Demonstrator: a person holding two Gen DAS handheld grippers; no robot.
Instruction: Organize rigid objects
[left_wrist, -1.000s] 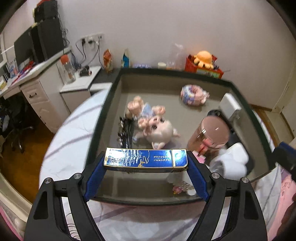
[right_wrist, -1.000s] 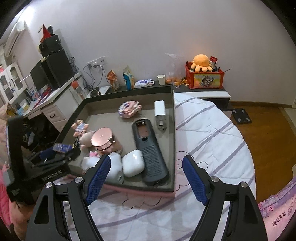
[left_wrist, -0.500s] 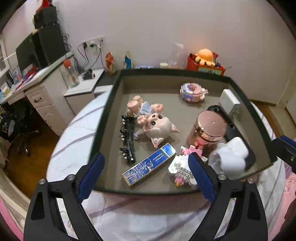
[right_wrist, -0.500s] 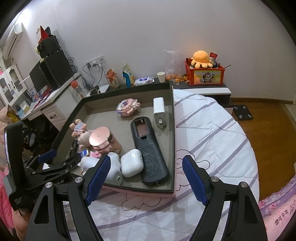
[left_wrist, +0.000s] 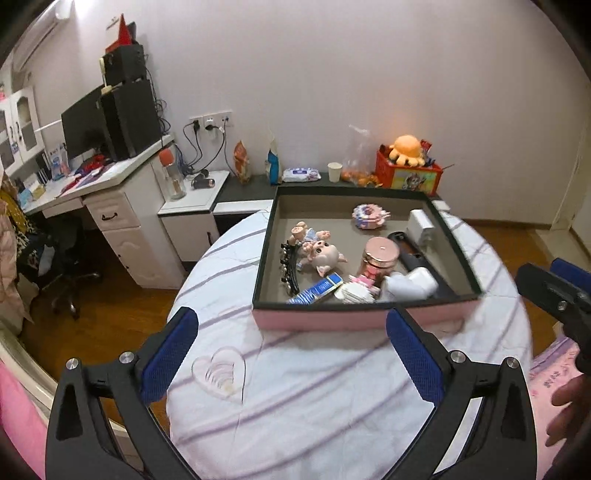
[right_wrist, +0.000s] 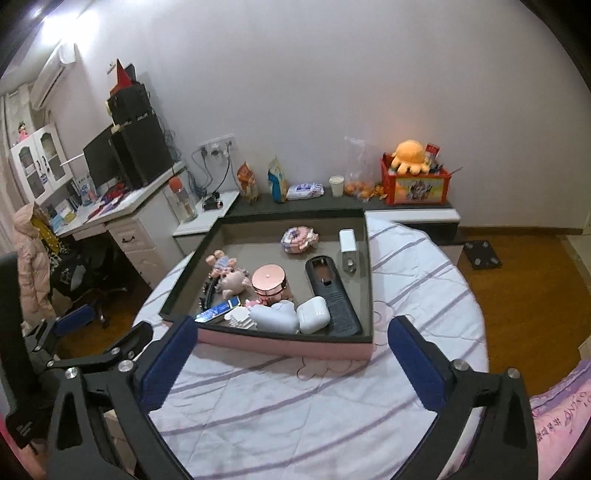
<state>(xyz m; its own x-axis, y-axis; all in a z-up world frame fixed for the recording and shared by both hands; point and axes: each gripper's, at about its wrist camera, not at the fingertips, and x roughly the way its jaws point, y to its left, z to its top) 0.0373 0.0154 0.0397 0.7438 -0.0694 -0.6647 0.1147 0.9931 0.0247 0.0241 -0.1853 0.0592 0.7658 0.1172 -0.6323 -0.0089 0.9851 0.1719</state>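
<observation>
A: While both cameras look down at the bed, the left gripper (left_wrist: 291, 354) shows in the lower half of the left wrist view with its blue pads spread wide and only the striped sheet (left_wrist: 332, 387) between them. Its jaws have just been opening.

B: And the right gripper (right_wrist: 291, 360)?

A: Same picture in its own view: pads far apart, nothing between them, jaws just opened wider. It also shows at the right edge of the left wrist view, with part of a hand (left_wrist: 570, 406) below it.

B: Where is the blue box (left_wrist: 320, 288)?

A: It lies flat in the tray (left_wrist: 369, 318), at the lower left of the tray floor, just right of the black hair clip (left_wrist: 288, 266) and below the pig doll (left_wrist: 321, 253).

B: Other contents?

A: Centre of frame: a rose-gold lidded jar (right_wrist: 269, 280). Right of it a black remote shell (right_wrist: 332, 295). At the near wall, a white earbud case (right_wrist: 313, 314) beside a white block toy (right_wrist: 242, 318). Toward the far wall, a white charger (right_wrist: 348, 245) and a pink wrapped pack (right_wrist: 298, 239).

B: Tray position?

A: On the bed, mid-frame, pink outer wall facing the cameras, above both grippers.
</observation>
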